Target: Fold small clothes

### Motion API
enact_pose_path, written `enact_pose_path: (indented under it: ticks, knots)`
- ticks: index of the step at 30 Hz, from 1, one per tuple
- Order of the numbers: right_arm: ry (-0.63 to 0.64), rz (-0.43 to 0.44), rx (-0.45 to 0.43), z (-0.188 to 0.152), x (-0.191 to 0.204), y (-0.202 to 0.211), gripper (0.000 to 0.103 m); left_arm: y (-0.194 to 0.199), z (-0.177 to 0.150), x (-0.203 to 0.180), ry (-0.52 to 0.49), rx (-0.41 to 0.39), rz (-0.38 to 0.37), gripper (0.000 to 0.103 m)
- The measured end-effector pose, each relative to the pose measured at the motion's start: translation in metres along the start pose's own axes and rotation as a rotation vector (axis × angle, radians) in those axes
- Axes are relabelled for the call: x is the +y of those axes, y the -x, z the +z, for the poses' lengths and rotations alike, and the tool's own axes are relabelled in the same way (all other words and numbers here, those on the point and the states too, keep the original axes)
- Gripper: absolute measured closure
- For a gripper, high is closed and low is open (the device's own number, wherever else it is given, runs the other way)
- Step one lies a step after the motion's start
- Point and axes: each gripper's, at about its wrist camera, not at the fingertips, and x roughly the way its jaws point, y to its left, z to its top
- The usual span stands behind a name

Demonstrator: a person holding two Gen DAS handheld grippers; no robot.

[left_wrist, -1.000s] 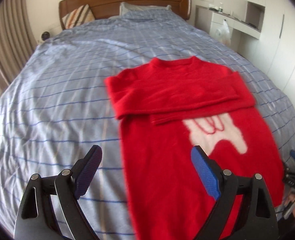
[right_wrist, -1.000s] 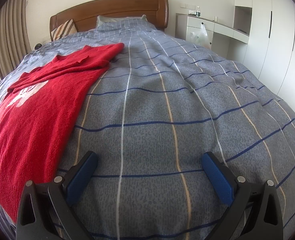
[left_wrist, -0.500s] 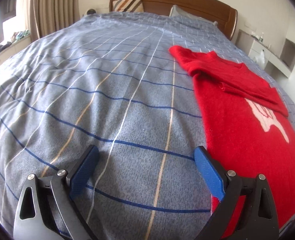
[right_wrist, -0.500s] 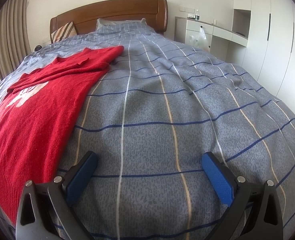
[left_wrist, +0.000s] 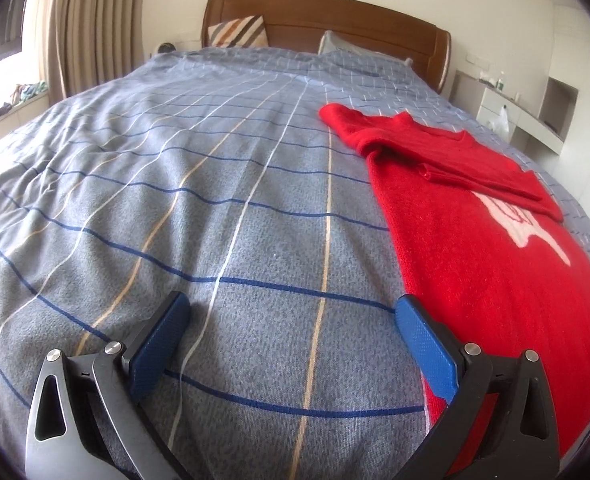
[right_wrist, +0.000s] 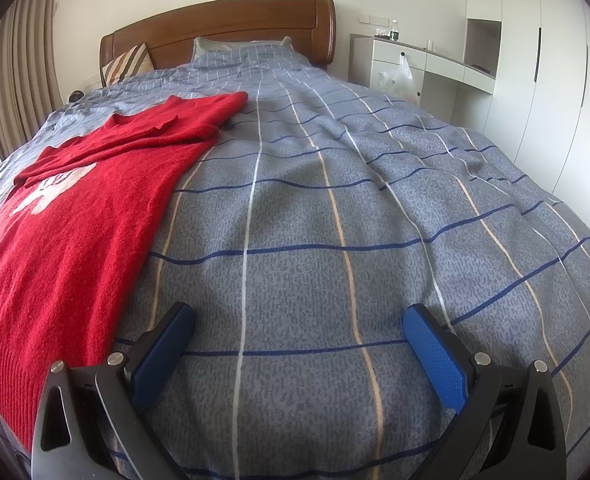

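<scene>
One red sweater (left_wrist: 483, 248) on the bed (left_wrist: 215, 200), both sleeves folded across. Two pillows (left_wrist: 237, 31) at the headboard. Left gripper (left_wrist: 291, 320) and right gripper (right_wrist: 299, 326): fingers apart, left just widened, nothing between.

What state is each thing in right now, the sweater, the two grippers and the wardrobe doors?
red sweater: flat on the bed, sleeves folded across the chest, body not yet folded.
left gripper: open, just widened, nothing between its fingers.
right gripper: open, empty, over bare bedspread.
wardrobe doors: closed.
plastic bag: hanging on the desk front.
</scene>
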Motion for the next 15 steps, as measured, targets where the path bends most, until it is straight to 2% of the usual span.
enact_pose_path:
  ticks: [15]
  knots:
    - [0.0, 0.0, 0.0, 0.0001, 0.0002, 0.0002, 0.0, 0.0023, -0.0021, -0.0016, -0.001, -0.002, 0.004, 0.001]
